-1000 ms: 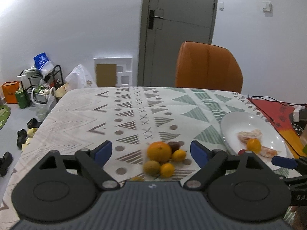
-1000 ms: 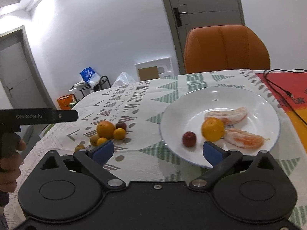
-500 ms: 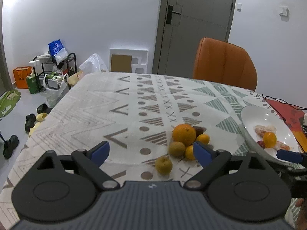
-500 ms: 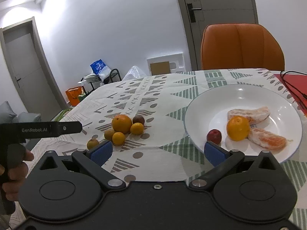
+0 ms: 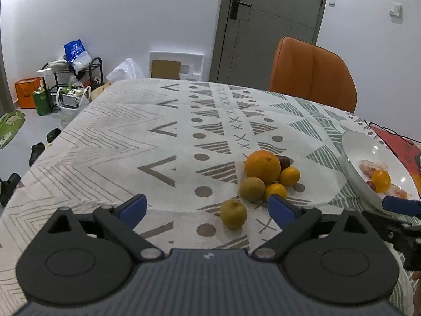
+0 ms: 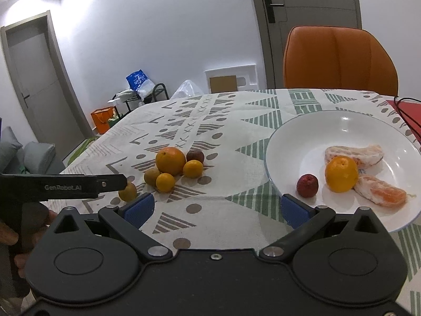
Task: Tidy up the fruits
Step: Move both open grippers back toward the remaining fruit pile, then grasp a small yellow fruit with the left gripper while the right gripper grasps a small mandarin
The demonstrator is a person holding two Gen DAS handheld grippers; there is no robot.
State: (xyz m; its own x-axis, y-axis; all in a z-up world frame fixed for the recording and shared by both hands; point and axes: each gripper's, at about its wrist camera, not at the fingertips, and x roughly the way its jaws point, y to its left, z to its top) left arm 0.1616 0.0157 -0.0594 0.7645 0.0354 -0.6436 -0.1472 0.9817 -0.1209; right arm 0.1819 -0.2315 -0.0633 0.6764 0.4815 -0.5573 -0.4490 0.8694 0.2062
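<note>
Low in the centre of the left wrist frame, between the blue pads, hovering spread wide and gripping nothing: left tongs, hanging above the patterned cloth tabletop. Lying just past the right-hand pad, slightly right of centre: a lone dull-yellow round fruit, apart from the cluster behind it. Sitting further up and right, touching one another: a large orange, a brownish-green round fruit, two small tangerines and a dark plum-like fruit.

Toward the right edge of the right wrist frame, resting on the cloth: a white round ceramic plate, already carrying a small orange, a dark red small fruit and peeled citrus segments. Hanging low at centre, equally wide apart and empty, near the plate rim: right tongs.

Judging the lone yellow fruit nearest the left tongs, needing a short shift rightward and forward; being round, offering no long axis to align with.
</note>
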